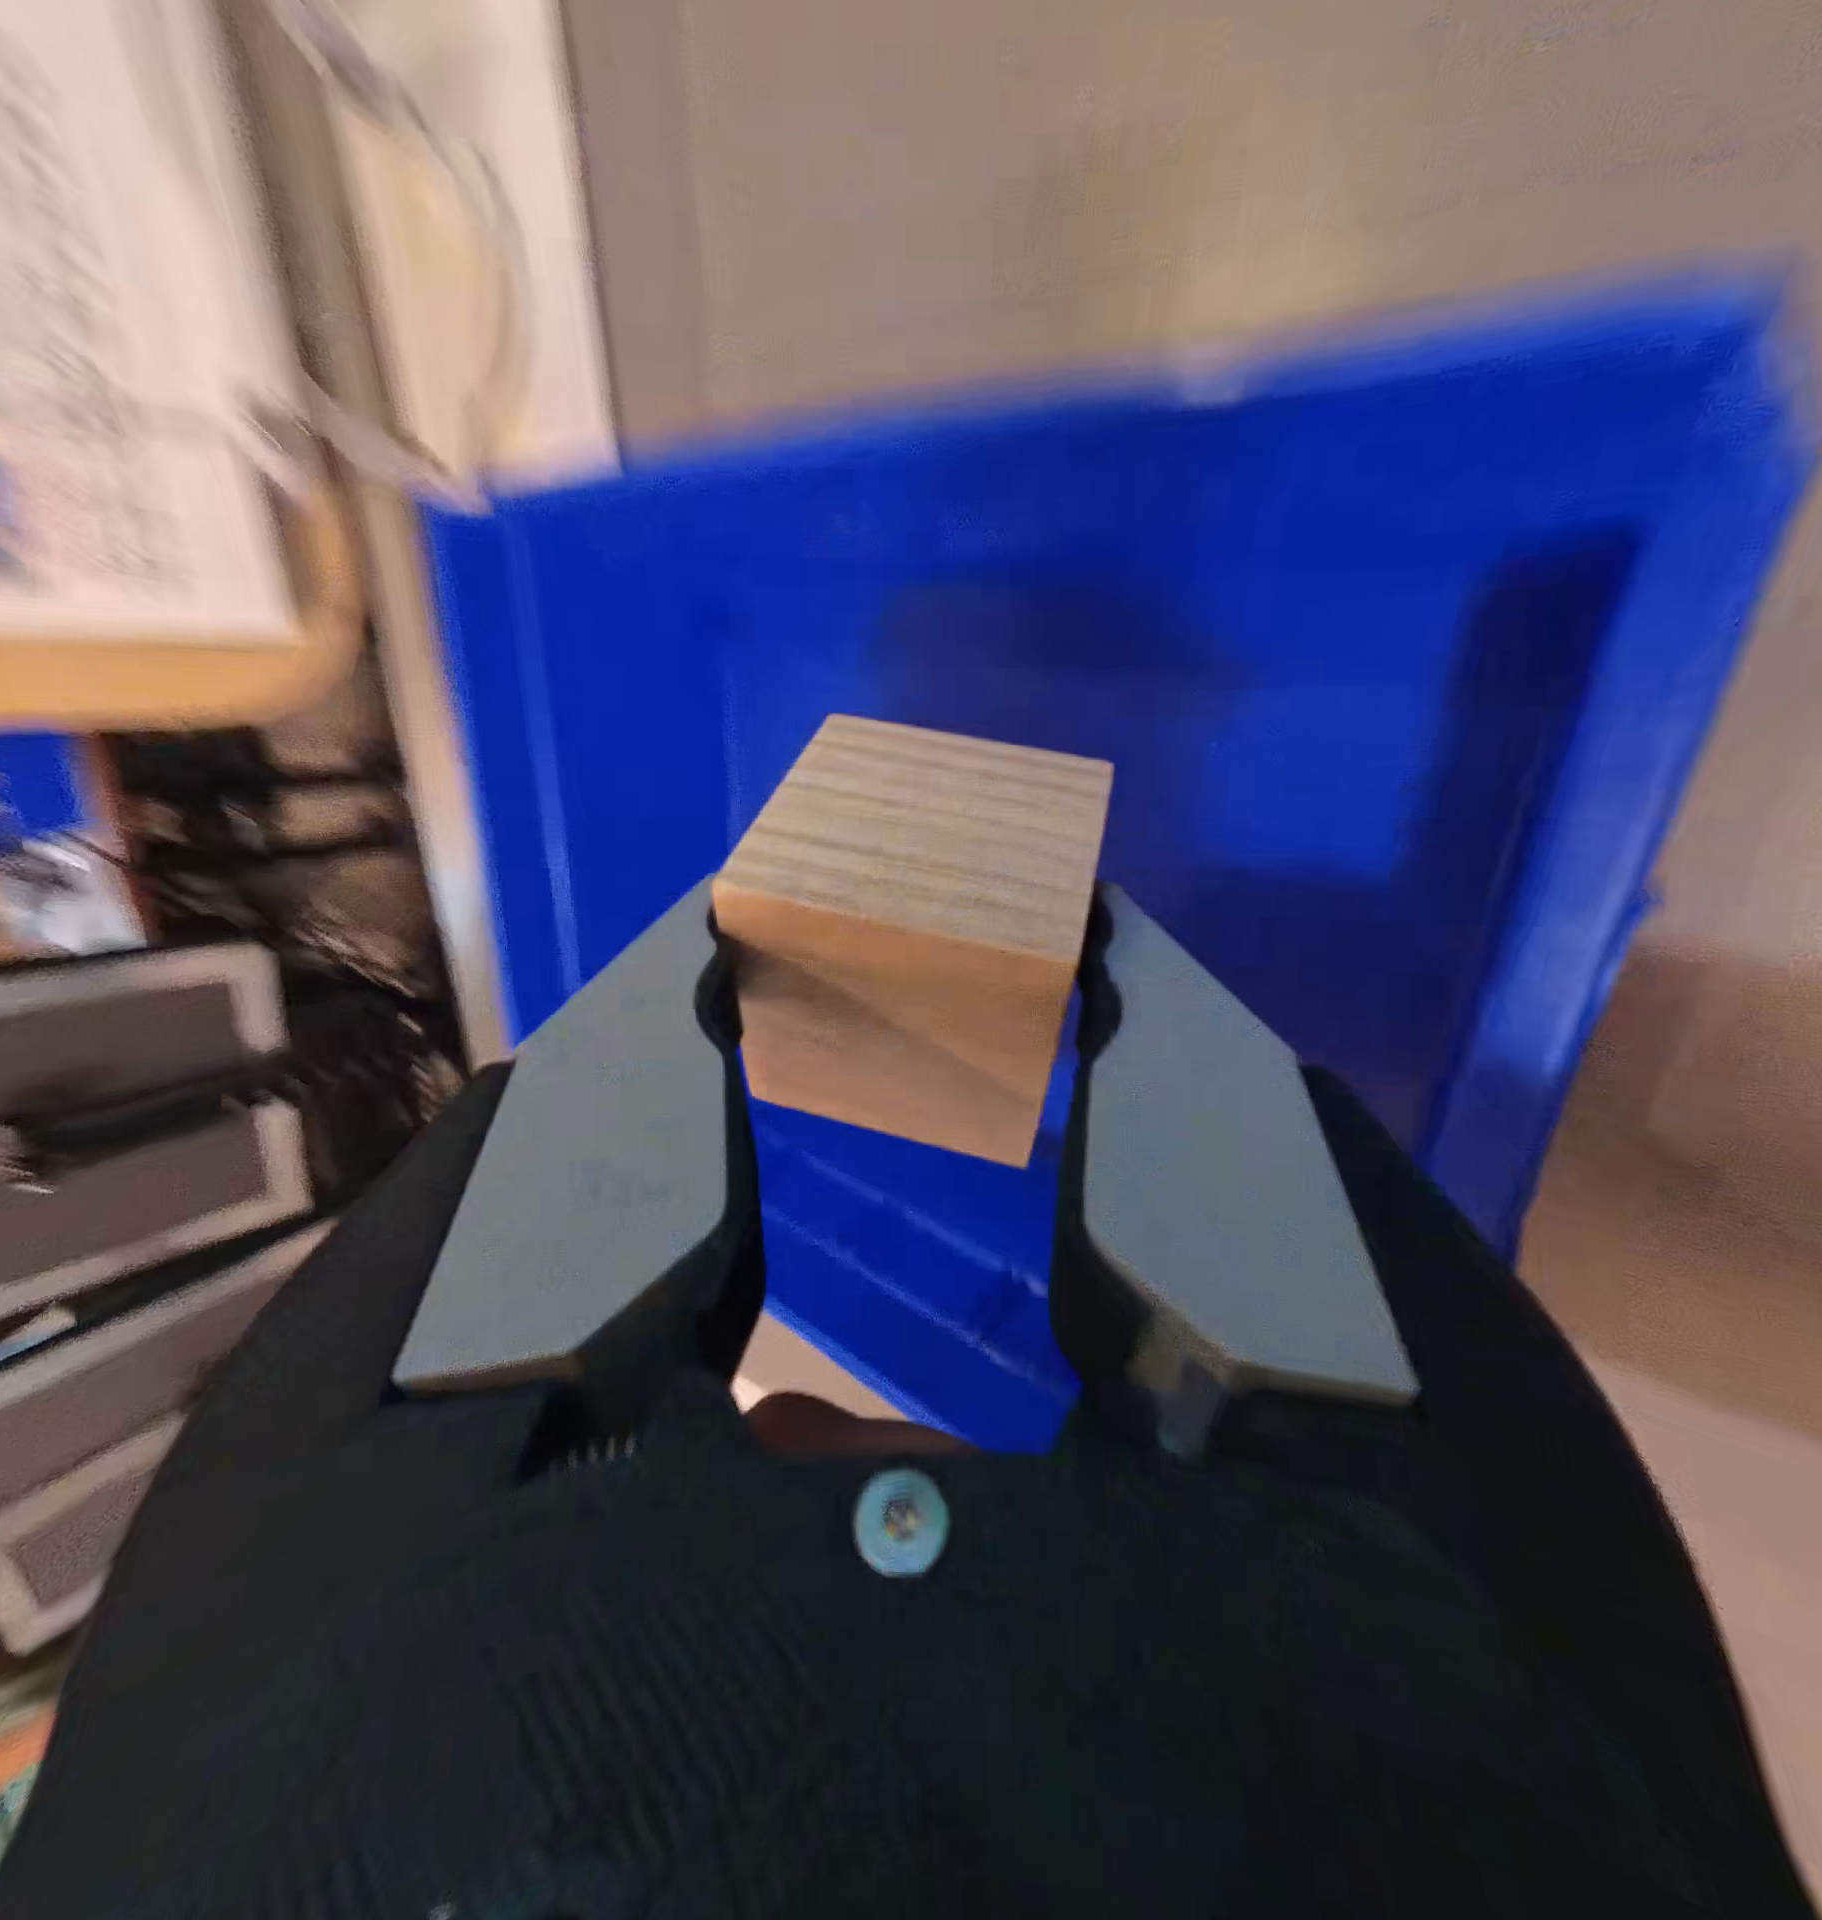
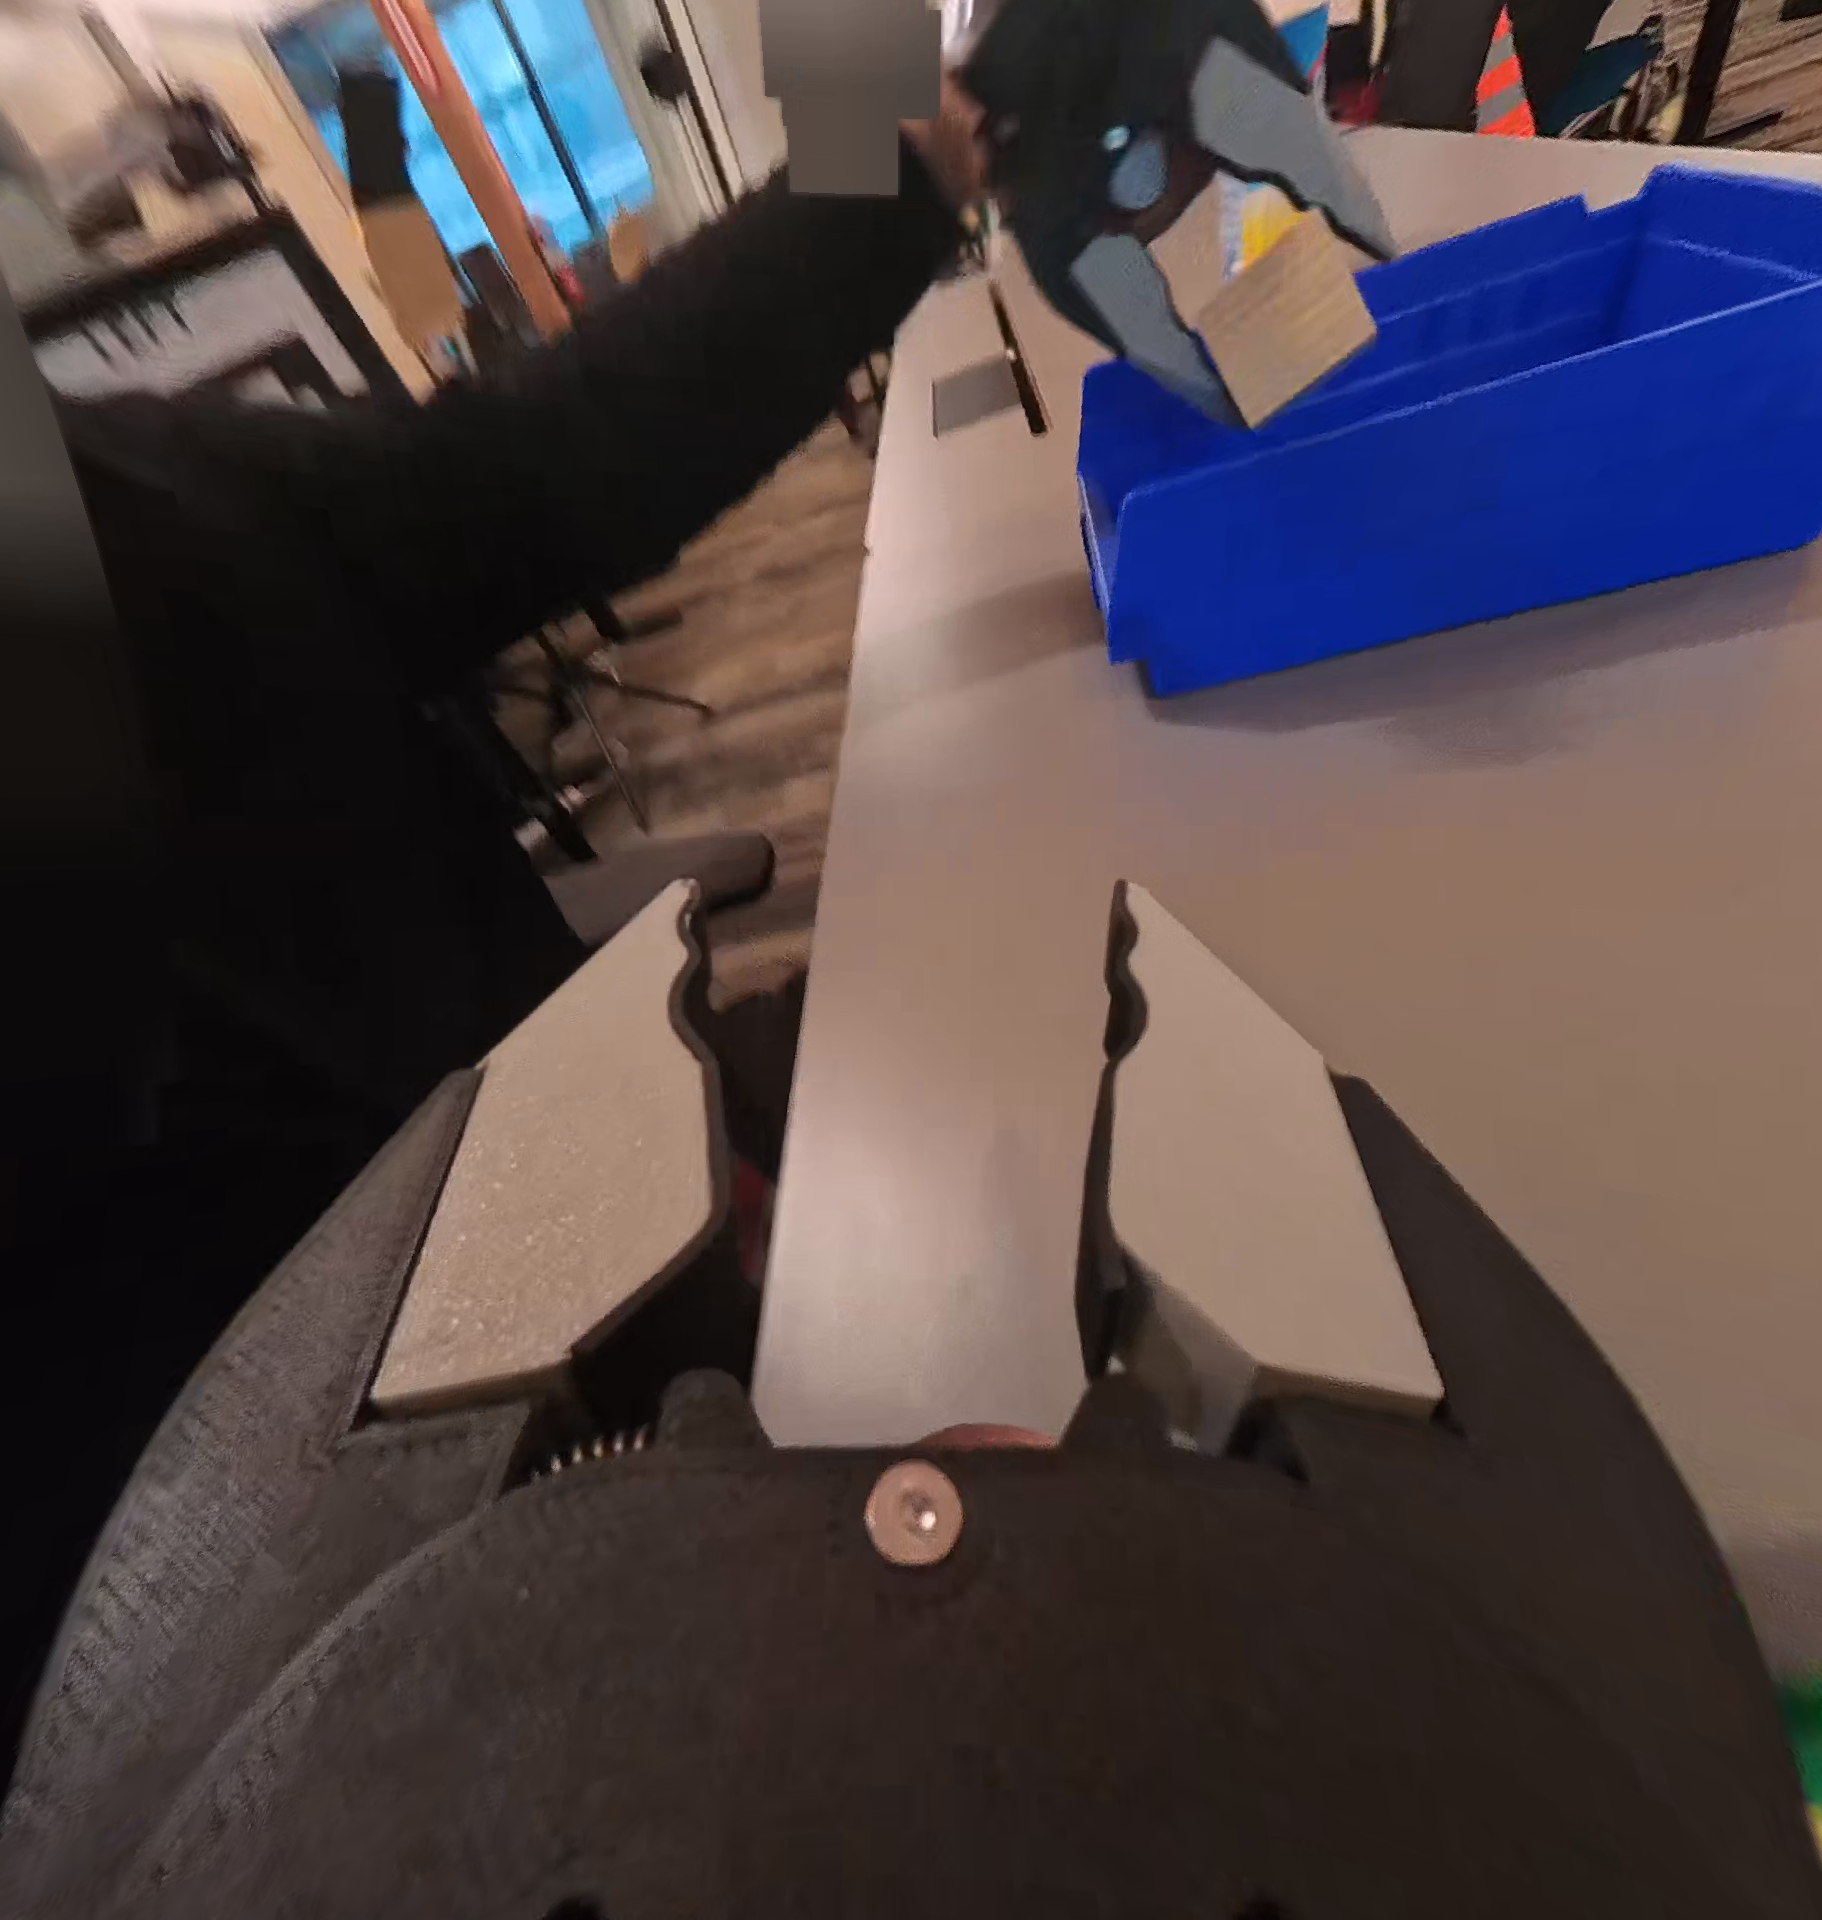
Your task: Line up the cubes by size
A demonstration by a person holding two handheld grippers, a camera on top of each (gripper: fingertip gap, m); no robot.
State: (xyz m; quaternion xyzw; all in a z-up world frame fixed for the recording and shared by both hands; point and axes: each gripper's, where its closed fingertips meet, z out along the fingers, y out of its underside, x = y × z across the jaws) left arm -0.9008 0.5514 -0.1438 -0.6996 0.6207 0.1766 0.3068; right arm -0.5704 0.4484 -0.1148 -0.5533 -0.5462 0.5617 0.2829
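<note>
My left gripper [image 1: 907, 956] is shut on a light wooden cube [image 1: 912, 925] and holds it in the air above a blue plastic bin [image 1: 1302, 665]. The right wrist view shows the same from afar: the left gripper [image 2: 1271, 301] with the wooden cube [image 2: 1286, 327] over the near end of the blue bin [image 2: 1509, 499]. My right gripper [image 2: 907, 935] is open and empty, low over the grey table [image 2: 1406, 935] near its left edge, well short of the bin. I see no other cubes; the bin's inside is blurred.
The table's left edge [image 2: 834, 831] runs along the floor, where chair or stand legs [image 2: 585, 707] stand. A person's dark sleeve [image 2: 626, 416] reaches to the left gripper. Shelves and grey drawers [image 1: 107, 1143] lie left of the bin. A dark slot [image 2: 990, 390] is set in the table.
</note>
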